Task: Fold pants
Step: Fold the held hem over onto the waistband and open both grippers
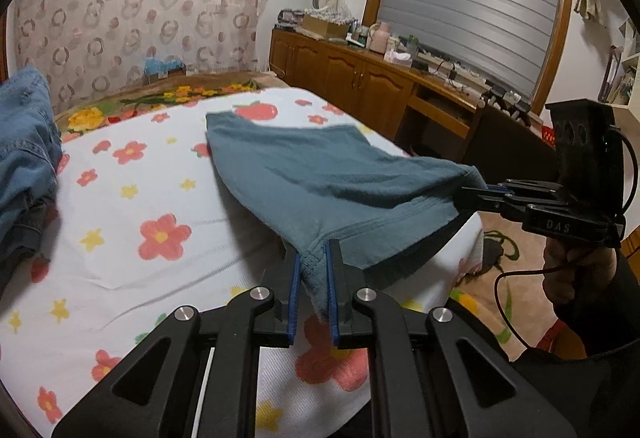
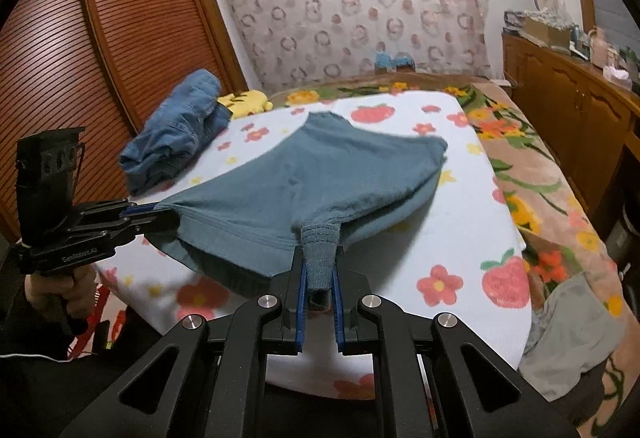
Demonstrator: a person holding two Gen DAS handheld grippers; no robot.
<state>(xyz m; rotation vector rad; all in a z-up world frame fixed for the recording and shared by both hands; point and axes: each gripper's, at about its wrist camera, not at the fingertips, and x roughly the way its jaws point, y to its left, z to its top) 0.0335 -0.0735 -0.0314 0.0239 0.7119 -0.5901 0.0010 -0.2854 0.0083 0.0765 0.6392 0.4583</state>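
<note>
**A:** Where are the pants right now?

**B:** Stretched between the two grippers over the near edge of the bed. The far part lies on the flowered sheet; the near edge is lifted off it. The left gripper has its jaws closed on a bunched corner of the ribbed band. The right gripper has its jaws closed on another bunch of that band.

**A:** So both holds look firm?

**B:** Firm enough, but each one pinches only a small wad of cloth. In the right wrist view the band is rolled into a narrow tube between the jaws. If the grippers pull further apart, I'd expect one wad to slide out, and that side would drop over the bed's edge toward the floor.

**A:** Anything else to worry about?

**B:** The fold itself. The cloth sags between the two holds, so carrying it forward may lay it down creased or skewed instead of edge to edge. If one gripper travels faster, the far part could drag across the sheet and twist.

**A:** And the jeans?

**B:** Heaped on the left side of the bed, apart from the pants. A wide sweep that way could catch them.
</note>
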